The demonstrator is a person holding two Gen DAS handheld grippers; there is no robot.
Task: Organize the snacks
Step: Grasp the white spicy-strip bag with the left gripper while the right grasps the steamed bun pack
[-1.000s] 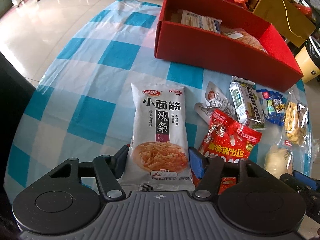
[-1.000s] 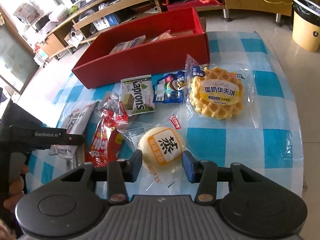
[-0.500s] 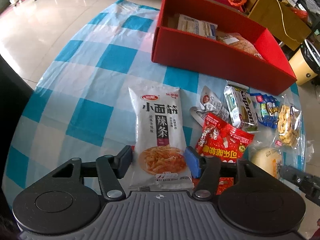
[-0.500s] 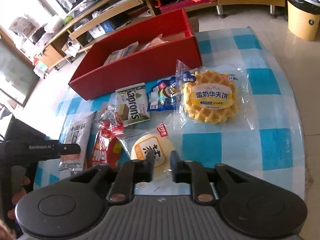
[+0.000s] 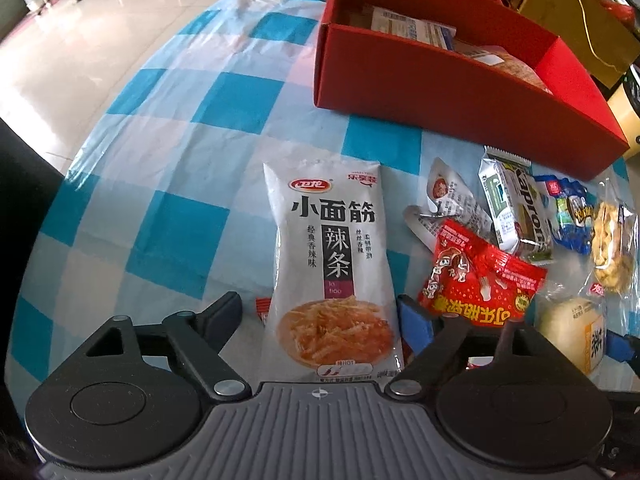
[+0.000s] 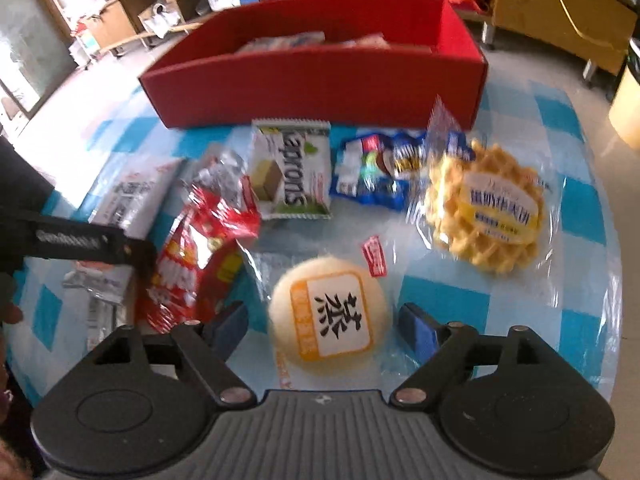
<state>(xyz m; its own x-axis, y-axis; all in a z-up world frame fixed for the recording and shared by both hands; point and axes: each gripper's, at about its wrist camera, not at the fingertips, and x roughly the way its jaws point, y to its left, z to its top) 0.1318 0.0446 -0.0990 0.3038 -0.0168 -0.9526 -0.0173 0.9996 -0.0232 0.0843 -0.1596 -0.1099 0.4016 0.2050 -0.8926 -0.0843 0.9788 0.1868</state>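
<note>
A table under a blue-and-white checked plastic cloth (image 5: 168, 184) holds scattered snacks in front of a long red cardboard box (image 5: 440, 92), which already has a few packets lying inside; the left gripper (image 5: 320, 314) points steeply down over a tall white foil packet of spicy strips (image 5: 330, 264) lying flat; its jaws have just been opening and now stand wide, the packet's lower end between them, the left finger clear of it; whether the blue pad on the right finger touches the packet's edge cannot be told; just right of it lies a crumpled red foil snack bag (image 5: 480, 280); the right gripper (image 6: 324, 326) has also just spread its jaws, and a round pale steamed cake in clear wrap (image 6: 330, 312) sits loose between them with gaps on both sides; beyond it lie a green-and-white wafer packet (image 6: 294, 172), a blue candy packet (image 6: 374, 172) and a wrapped golden waffle (image 6: 486, 216), near the box's front wall; the right view is slightly blurred.
</note>
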